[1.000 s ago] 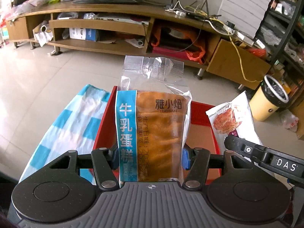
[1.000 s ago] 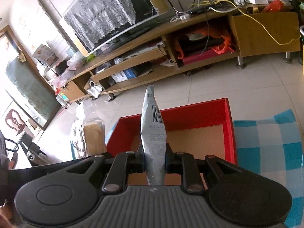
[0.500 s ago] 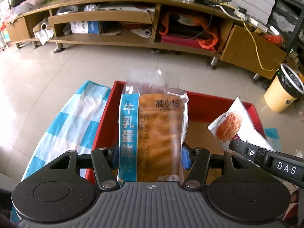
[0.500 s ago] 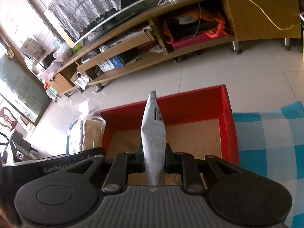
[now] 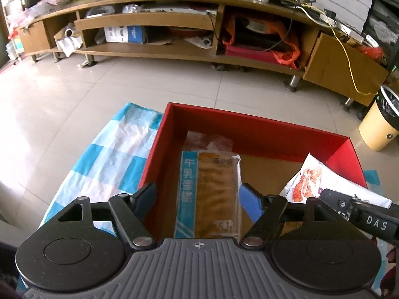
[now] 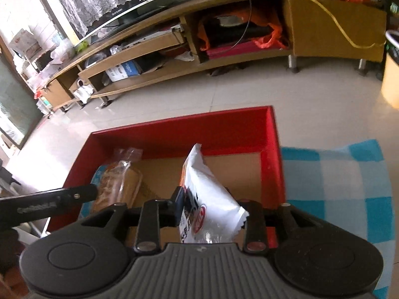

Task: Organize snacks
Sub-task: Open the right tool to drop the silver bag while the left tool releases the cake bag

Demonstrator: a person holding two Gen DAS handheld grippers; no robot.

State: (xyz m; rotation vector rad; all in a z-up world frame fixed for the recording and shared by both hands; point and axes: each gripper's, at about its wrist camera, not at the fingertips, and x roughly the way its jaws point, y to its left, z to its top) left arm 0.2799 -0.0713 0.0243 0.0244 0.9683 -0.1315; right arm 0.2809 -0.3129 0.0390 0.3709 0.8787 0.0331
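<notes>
Inside the shallow red cardboard box with a brown floor, which sits on a blue-and-white checked cloth spread over the bench, two snacks are being let go; the clear plastic packet of golden sliced cake with a blue printed strip lies flat on the box floor toward its left side, its sealed end pointing at the far wall; the left gripper hangs over it with its jaws opening, the blue pads standing clear of the packet on both sides, so the packet is released though it lies between them; toward the right of the box, the white foil snack bag with a red printed picture leans tilted between the fingers of the right gripper, whose jaws are also opening; the left pad looks to be against the bag, and I cannot tell whether the right one touches it; beyond the box are pale floor tiles and a long wooden media unit; a yellow bin stands at the far right.
</notes>
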